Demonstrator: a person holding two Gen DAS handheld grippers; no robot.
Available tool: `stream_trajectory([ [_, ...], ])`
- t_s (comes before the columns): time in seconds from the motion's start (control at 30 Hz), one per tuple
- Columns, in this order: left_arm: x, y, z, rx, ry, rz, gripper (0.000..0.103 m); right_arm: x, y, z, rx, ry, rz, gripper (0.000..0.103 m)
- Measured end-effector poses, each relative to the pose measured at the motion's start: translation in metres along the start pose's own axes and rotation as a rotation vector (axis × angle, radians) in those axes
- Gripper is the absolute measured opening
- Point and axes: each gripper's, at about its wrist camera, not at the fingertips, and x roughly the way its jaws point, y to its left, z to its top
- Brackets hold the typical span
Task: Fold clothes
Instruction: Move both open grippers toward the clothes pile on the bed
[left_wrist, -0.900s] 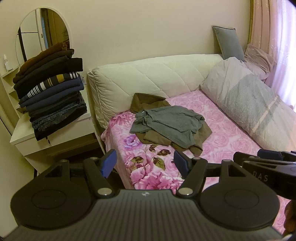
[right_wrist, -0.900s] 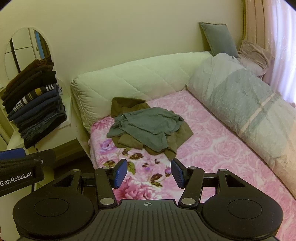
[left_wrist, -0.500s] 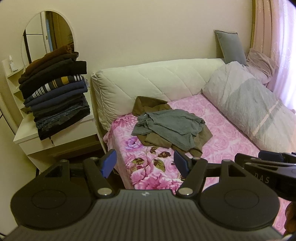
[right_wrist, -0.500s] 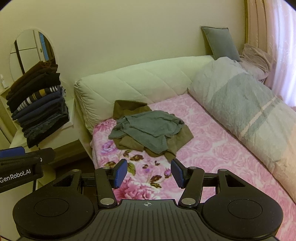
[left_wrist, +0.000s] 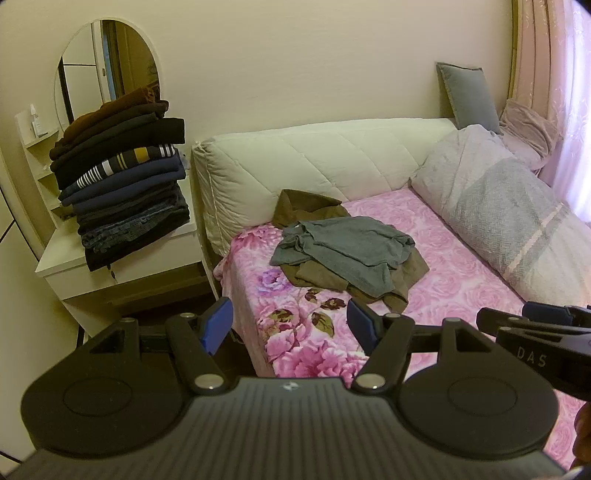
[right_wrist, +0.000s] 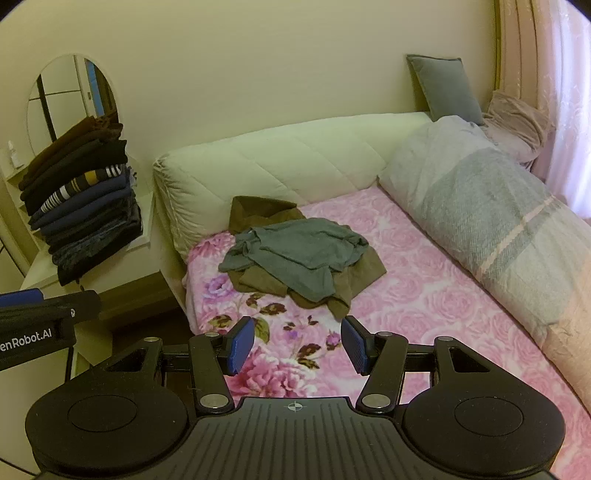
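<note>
"DAS" on right tool (left_wrist: 532, 356); "enRobot.AI" on left tool (right_wrist: 26, 338)

Pink floral bed (left_wrist: 436, 258); olive garment (left_wrist: 321, 273) (crumpled); rolled duvet (left_wrist: 509, 218).

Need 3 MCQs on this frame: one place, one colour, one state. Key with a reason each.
1. Where does the crumpled grey shirt lie?
A. on the white side table
B. on the olive-brown garment on the pink floral bedspread
C. on the floor

2. What colour are the gripper pads?
A. blue
B. red
C. white

3. What state are the left gripper and right gripper in?
A. both shut on cloth
B. one open, one shut
C. both open, holding nothing

Key: 1 B, the grey cloth overlaps the olive one on the bed. 2 A, blue pads show on the fingers in each wrist view. 3 C, a wide gap shows bedspread between each pair.
</note>
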Motion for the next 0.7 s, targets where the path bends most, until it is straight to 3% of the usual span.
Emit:
stream_trajectory([
  [0.7,-0.011,-0.003,-0.006,-0.004,-0.002,0.019,0.065,-0.007,-0.001,-0.002,-0.019,-0.011,0.031,0.056],
])
